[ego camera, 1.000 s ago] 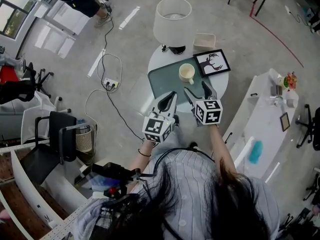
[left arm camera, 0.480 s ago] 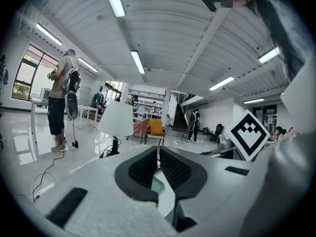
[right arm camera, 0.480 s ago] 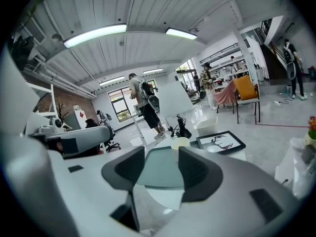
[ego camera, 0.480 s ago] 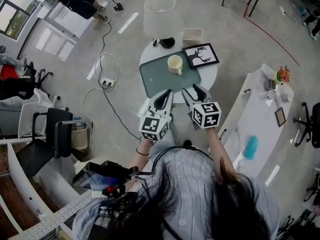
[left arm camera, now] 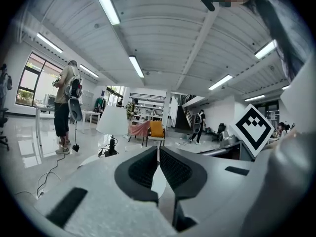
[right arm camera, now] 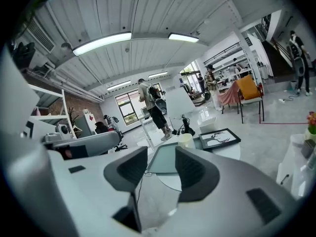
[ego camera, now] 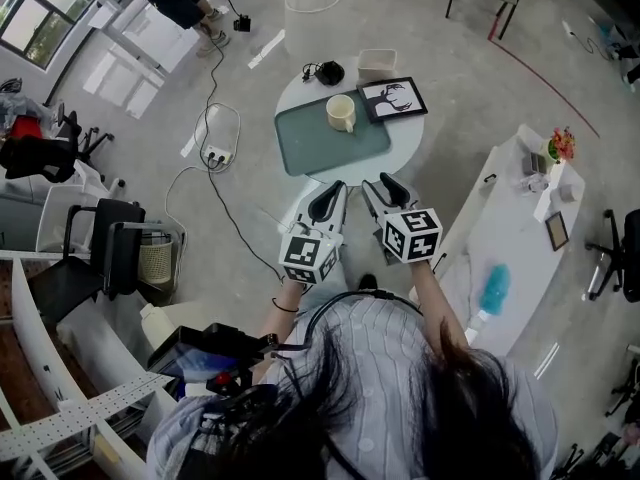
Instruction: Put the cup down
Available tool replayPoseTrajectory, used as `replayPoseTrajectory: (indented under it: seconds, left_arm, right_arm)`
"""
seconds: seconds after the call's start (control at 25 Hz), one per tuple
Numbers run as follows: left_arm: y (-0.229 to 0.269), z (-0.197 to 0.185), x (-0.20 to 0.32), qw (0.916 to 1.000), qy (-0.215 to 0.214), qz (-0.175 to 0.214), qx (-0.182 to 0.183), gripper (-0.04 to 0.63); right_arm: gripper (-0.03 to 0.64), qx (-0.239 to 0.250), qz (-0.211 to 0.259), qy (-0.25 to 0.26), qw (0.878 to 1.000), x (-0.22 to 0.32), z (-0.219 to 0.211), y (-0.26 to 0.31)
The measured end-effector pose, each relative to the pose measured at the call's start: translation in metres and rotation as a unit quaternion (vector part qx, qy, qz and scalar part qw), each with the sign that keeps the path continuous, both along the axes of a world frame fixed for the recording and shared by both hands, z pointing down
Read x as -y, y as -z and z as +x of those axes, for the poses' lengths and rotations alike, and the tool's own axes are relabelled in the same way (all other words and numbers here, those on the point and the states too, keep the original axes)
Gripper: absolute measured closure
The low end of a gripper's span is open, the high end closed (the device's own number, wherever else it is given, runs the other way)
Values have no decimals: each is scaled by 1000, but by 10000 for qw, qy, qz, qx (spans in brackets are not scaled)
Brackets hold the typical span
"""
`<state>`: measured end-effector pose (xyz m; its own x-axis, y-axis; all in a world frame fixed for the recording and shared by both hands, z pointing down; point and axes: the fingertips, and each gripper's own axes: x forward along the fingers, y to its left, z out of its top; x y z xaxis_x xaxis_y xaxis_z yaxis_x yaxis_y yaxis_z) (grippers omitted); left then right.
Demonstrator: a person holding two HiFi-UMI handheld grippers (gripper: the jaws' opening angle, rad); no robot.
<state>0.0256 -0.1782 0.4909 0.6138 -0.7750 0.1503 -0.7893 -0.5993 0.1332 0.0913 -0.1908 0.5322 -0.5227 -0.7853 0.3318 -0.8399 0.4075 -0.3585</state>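
The cup (ego camera: 341, 113) stands upright on the green tray (ego camera: 300, 153) on the round table (ego camera: 408, 138), well apart from both my grippers, so I judge the putting-down itself is done. My right gripper (ego camera: 383, 186) has just been closing its jaws, which now stand partly apart with nothing between them, and my left gripper (ego camera: 329, 194) has its jaws together on nothing. As I see it, the next move only needs both hands clear of the table without brushing the tray.

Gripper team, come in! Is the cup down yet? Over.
Left gripper shut, empty. Right gripper open, empty, just been closing. Cup upright on tray. Nothing blocking.
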Motion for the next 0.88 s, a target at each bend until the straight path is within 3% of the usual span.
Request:
replayPoseTrajectory:
  seconds: [0.88]
  left_arm:
    - [-9, -18, -88, 9976, 405, -302, 466, 577]
  right_arm:
    - [466, 379, -151, 229, 9989, -69, -2, -11]
